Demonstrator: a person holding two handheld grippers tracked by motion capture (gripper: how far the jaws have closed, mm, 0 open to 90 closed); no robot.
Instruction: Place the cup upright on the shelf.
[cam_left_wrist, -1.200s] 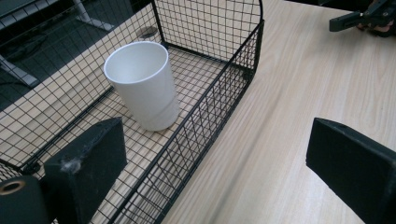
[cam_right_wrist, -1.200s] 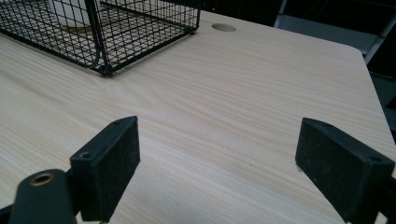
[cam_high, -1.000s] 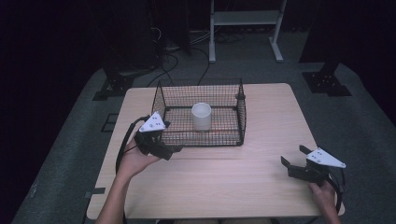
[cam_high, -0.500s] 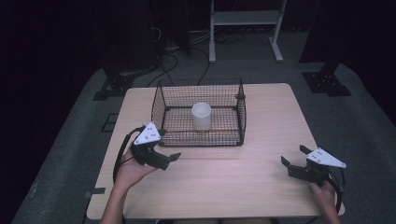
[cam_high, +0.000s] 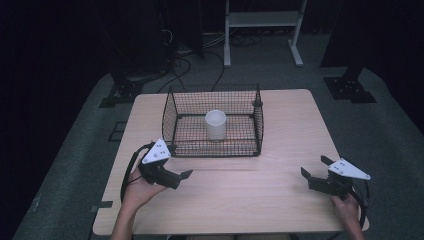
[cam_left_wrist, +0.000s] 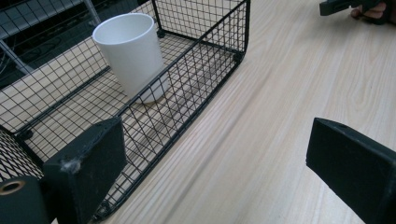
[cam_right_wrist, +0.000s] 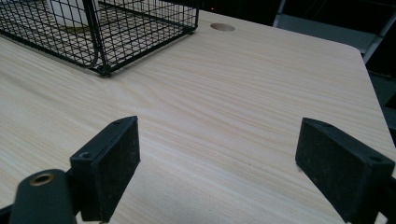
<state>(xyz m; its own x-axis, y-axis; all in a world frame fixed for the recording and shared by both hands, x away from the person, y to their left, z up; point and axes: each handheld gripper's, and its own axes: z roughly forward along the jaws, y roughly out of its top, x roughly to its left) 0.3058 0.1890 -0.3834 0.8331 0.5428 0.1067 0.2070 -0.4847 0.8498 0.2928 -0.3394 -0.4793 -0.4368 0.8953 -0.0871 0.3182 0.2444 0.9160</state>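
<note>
A white cup (cam_high: 215, 124) stands upright inside a black wire basket (cam_high: 175, 116) at the table's far middle. In the left gripper view the cup (cam_left_wrist: 130, 53) sits behind the basket's mesh wall (cam_left_wrist: 201, 70). My left gripper (cam_high: 181, 176) is open, low over the table just in front of the basket's near left corner, with nothing between its jaws. My right gripper (cam_high: 314, 167) is open too, near the table's front right edge, far from the basket (cam_right_wrist: 98, 28), and empty.
The wooden table (cam_high: 280, 190) has bare room in front of and to the right of the basket. A round cable hole (cam_right_wrist: 222, 27) lies beyond the basket. A white metal stand (cam_high: 262, 20) and cables are on the floor behind.
My left gripper has drawn back from the basket's left wall toward the table's near side. The right gripper has stayed in place.
</note>
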